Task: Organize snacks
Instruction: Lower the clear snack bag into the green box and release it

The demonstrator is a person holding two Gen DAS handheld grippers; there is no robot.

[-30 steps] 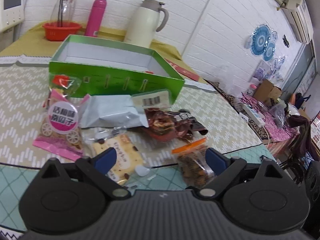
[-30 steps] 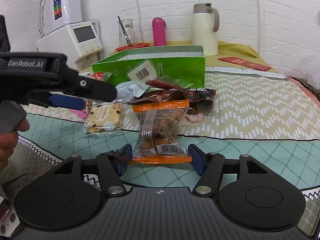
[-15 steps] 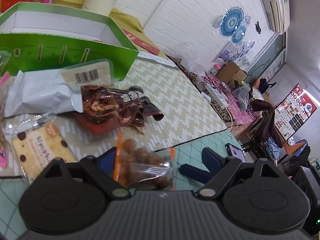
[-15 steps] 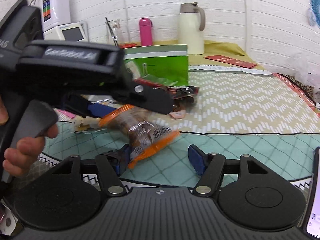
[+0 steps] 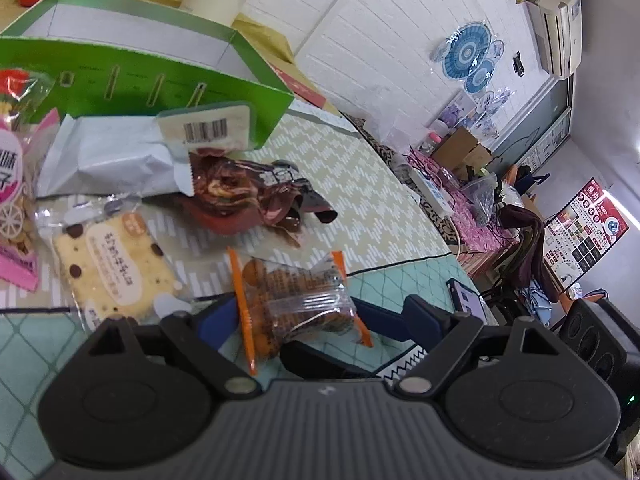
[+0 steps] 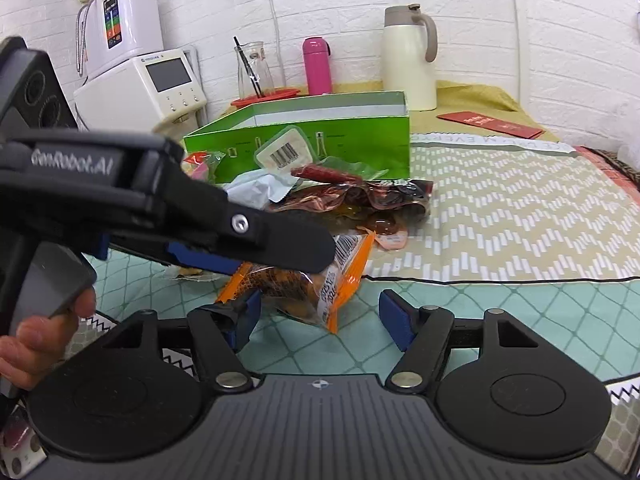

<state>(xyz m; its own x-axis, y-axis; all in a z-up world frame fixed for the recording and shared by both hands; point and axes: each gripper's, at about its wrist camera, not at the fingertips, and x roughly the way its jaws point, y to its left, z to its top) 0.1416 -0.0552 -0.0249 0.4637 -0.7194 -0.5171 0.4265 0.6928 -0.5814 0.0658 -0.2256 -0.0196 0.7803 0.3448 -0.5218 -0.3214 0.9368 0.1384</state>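
Orange-sealed clear snack packet lies on the teal tabletop between the left gripper jaws, which are wide but closing, long axis across them; right gripper wide, empty, just behind; green box beyond.

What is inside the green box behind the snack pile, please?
Only the green box's pale inner walls show above its rim; its floor is hidden by the front wall, so any contents cannot be seen.
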